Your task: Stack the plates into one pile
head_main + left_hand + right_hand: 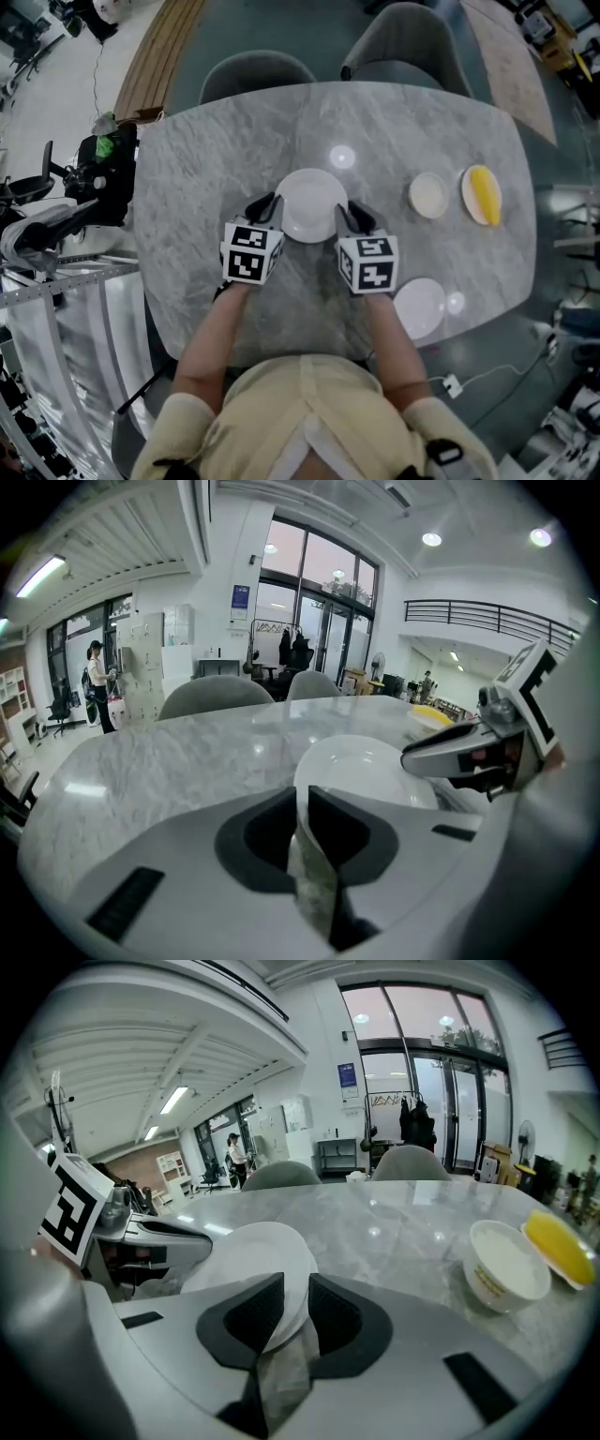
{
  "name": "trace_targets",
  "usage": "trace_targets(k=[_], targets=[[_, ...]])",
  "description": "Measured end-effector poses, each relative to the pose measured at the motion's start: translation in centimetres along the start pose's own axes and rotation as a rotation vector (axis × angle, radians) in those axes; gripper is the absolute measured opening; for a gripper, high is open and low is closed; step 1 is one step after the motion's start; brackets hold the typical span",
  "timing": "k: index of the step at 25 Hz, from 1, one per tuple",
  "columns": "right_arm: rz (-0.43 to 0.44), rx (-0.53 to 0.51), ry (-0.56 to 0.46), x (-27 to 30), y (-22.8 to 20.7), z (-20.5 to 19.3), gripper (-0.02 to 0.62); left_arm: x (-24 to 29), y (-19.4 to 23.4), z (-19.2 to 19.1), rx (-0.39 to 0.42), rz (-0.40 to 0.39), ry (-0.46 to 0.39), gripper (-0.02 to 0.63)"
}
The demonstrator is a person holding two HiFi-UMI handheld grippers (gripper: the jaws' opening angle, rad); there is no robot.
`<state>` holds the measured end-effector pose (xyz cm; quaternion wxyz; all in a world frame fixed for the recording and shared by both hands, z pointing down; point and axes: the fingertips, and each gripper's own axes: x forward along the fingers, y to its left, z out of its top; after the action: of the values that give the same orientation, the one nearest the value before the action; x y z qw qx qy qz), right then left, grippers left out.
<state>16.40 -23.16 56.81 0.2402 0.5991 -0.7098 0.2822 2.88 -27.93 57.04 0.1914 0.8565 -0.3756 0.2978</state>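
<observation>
The left gripper [266,208] is clamped on the left rim of a round white ceramic plate [310,202], and the right gripper [353,217] is clamped on its right rim. The plate is held face up and roughly level over the middle of the grey marble table [202,169]. A second white plate [419,307] lies near the right gripper, by the table's near edge. One white bowl [428,195] and one yellow oval dish [481,194] stand side by side further right.

Marble table [206,169], white plate [419,307], bowl [428,195], yellow plate [481,194]
</observation>
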Motion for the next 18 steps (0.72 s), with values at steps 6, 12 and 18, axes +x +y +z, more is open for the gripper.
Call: trace_targets(k=[6, 12, 18], targets=[[-0.049, -0.052, -0.02, -0.2, -0.3, 0.4, 0.064, -0.5, 0.7, 0.1, -0.028, 0.025, -0.003, 0.035], [-0.02, -0.035, -0.047, -1.3, 0.6, 1.0, 0.064, -2.0, 1.2, 0.7, -0.051, 0.041, -0.039, 0.035], [0.03, -0.018, -0.115, -3.9, 2.1, 2.6, 0.064, -5.4, 1.8, 1.8, -0.162, 0.049, -0.141, 0.035]])
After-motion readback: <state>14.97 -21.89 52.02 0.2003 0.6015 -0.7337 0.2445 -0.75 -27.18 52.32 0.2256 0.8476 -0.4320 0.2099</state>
